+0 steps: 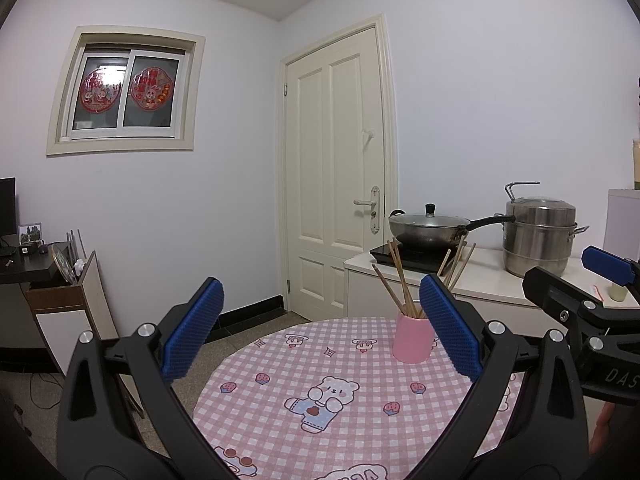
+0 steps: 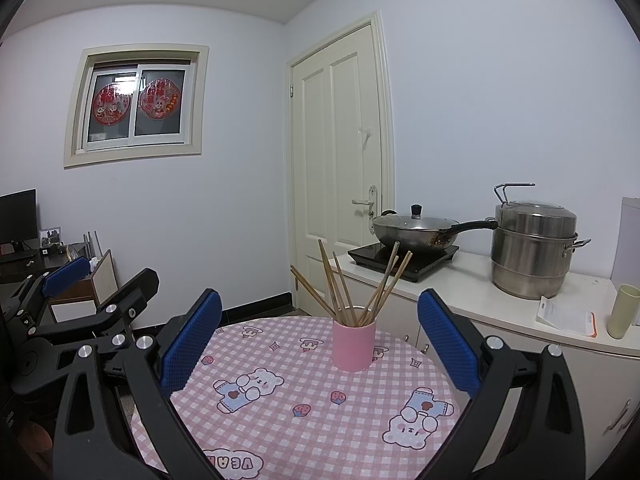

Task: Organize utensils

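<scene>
A pink cup (image 2: 354, 344) stands upright at the far side of a round table with a pink checked cloth (image 2: 288, 412). Several wooden chopsticks (image 2: 348, 284) stand in it, fanned out. The cup also shows in the left wrist view (image 1: 413, 339), partly behind a finger. My left gripper (image 1: 320, 330) is open and empty, held above the table's near side. My right gripper (image 2: 319, 338) is open and empty, with the cup seen between its fingers, farther away. Each gripper shows in the other's view, the right (image 1: 600, 280) and the left (image 2: 80, 280).
A white counter (image 2: 472, 296) stands right behind the table with a lidded wok (image 2: 416, 230) on a black hob, a steel steamer pot (image 2: 534, 250), a green cup (image 2: 622, 312) and a white packet (image 2: 566, 316). A cream door (image 2: 340, 168) is behind. A dark desk (image 1: 24, 264) is at left.
</scene>
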Action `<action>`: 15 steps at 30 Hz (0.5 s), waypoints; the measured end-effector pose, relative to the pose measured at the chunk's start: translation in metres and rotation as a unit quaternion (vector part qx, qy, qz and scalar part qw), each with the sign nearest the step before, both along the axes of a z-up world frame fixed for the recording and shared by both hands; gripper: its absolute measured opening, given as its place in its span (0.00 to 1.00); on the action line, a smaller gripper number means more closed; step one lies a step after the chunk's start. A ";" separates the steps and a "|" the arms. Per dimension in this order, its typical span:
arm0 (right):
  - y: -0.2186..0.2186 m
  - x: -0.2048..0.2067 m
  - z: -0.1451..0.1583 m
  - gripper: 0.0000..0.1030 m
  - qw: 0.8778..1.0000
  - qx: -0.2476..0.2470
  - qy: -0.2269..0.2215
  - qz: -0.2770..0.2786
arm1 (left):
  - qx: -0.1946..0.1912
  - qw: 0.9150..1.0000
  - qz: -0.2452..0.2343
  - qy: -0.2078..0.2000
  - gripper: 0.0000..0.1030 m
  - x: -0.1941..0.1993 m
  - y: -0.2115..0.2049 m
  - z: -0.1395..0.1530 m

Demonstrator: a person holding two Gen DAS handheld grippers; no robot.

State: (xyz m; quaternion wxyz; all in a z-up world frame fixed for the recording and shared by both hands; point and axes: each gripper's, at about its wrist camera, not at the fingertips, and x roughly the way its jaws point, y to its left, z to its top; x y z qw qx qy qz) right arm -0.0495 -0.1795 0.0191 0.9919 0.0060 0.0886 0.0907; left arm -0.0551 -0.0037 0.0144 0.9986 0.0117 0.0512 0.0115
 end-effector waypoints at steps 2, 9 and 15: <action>0.001 0.000 0.000 0.92 1.000 0.000 0.001 0.000 | 0.000 1.000 0.001 0.000 0.94 0.000 0.000 -0.001; 0.003 -0.001 0.001 0.92 1.000 -0.001 0.001 -0.001 | -0.001 1.000 0.000 0.001 0.94 0.001 0.000 -0.001; 0.004 0.000 0.001 0.92 1.000 -0.001 0.001 -0.001 | -0.001 1.000 0.000 0.001 0.94 0.001 0.001 -0.001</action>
